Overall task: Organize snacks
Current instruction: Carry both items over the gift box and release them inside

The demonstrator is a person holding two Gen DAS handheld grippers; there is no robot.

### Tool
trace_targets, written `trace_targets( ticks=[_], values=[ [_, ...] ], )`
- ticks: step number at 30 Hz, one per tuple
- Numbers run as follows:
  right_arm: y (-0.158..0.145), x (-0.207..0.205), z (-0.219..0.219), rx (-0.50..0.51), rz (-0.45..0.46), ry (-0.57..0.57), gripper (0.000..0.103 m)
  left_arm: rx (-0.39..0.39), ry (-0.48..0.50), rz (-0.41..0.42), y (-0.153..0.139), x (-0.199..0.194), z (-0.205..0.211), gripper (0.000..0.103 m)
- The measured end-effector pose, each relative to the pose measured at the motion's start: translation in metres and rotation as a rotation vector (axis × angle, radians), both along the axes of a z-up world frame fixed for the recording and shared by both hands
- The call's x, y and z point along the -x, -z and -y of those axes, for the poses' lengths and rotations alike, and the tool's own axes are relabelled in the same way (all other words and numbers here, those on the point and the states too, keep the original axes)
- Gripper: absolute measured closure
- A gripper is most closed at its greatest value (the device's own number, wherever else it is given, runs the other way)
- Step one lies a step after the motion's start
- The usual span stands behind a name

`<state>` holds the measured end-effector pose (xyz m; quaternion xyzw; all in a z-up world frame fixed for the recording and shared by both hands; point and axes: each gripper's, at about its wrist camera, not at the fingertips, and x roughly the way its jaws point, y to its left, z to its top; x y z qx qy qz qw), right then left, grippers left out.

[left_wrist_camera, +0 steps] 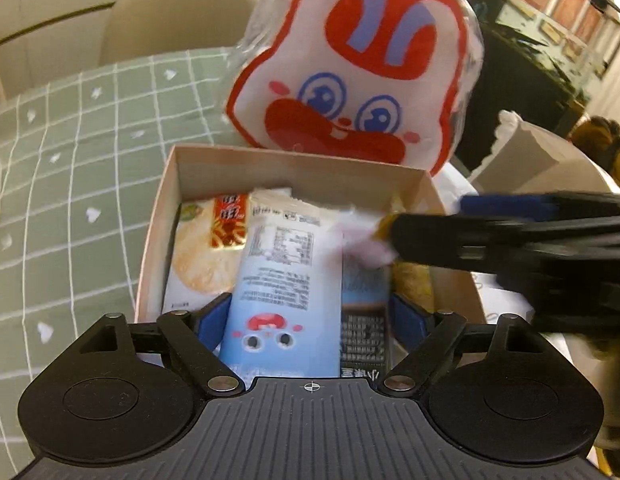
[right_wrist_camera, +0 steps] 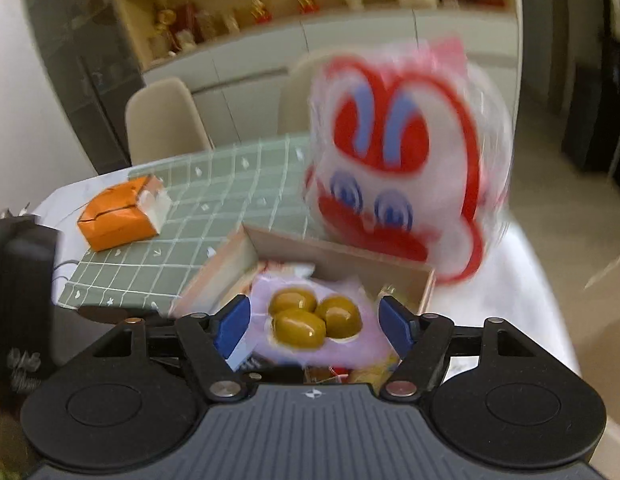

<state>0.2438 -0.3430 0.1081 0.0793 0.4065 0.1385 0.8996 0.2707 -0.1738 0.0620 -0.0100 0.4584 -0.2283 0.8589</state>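
The left gripper (left_wrist_camera: 308, 312) has its jaws spread either side of a blue packet (left_wrist_camera: 282, 292) that lies in the box (left_wrist_camera: 162, 216); the pads do not look pressed on it. The right gripper (right_wrist_camera: 315, 322) has its jaws spread too, with a pink packet (right_wrist_camera: 310, 312) showing 4 olive-green pieces between them; motion blur hides whether the pads touch it. Both packets sit over the near half of the box, which stands at the near edge of the green checked cloth (left_wrist_camera: 70, 168) on the surface. Behind the far wall of the box a rabbit bag (left_wrist_camera: 357, 68) stands upright.

I judge the step to be settling snacks into the box. To do it well, lay each packet flat beside the cracker packet (left_wrist_camera: 198, 252), keep the 2 grippers from crossing, and lift clear without dragging the rabbit bag.
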Motion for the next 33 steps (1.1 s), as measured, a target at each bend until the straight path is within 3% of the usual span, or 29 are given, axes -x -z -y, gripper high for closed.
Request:
trace_targets(
  ticks=[2, 6, 10, 13, 18, 21, 24, 29, 33],
  values=[
    [0.012, -0.007, 0.004, -0.036, -0.02, 0.026, 0.031, 0.007, -0.004, 0.027, -0.006, 0.005, -0.008, 0.025],
    [0.013, -0.003, 0.005, -0.062, 0.015, 0.03, 0.031, -0.052, -0.078, 0.147, -0.027, 0.02, -0.025, 0.025],
    [-0.003, 0.014, 0.01, -0.031, 0.083, 0.082, 0.031, 0.025, -0.166, 0.182, -0.042, 0.05, -0.05, 0.027],
    [-0.008, 0.043, 0.012, -0.012, 0.104, 0.115, 0.031, 0.057, -0.176, 0.205, -0.043, 0.084, -0.059, 0.027],
    [0.007, 0.129, -0.002, 0.106, 0.146, 0.182, 0.025, 0.034, -0.17, 0.186, -0.017, 0.157, -0.064, 0.027],
    [0.027, 0.171, -0.02, 0.217, 0.103, 0.152, 0.025, -0.01, -0.185, 0.192, 0.006, 0.201, -0.063, 0.027],
    [0.052, 0.205, -0.027, 0.229, 0.055, 0.122, 0.025, -0.055, -0.249, 0.189, 0.027, 0.233, -0.058, 0.027],
    [0.09, 0.219, -0.025, 0.189, -0.034, 0.056, 0.022, -0.065, -0.359, 0.208, 0.045, 0.253, -0.056, 0.027],
    [0.093, 0.216, -0.032, 0.227, -0.001, 0.027, 0.011, -0.184, -0.35, 0.263, 0.053, 0.256, -0.035, 0.026]
  ],
)
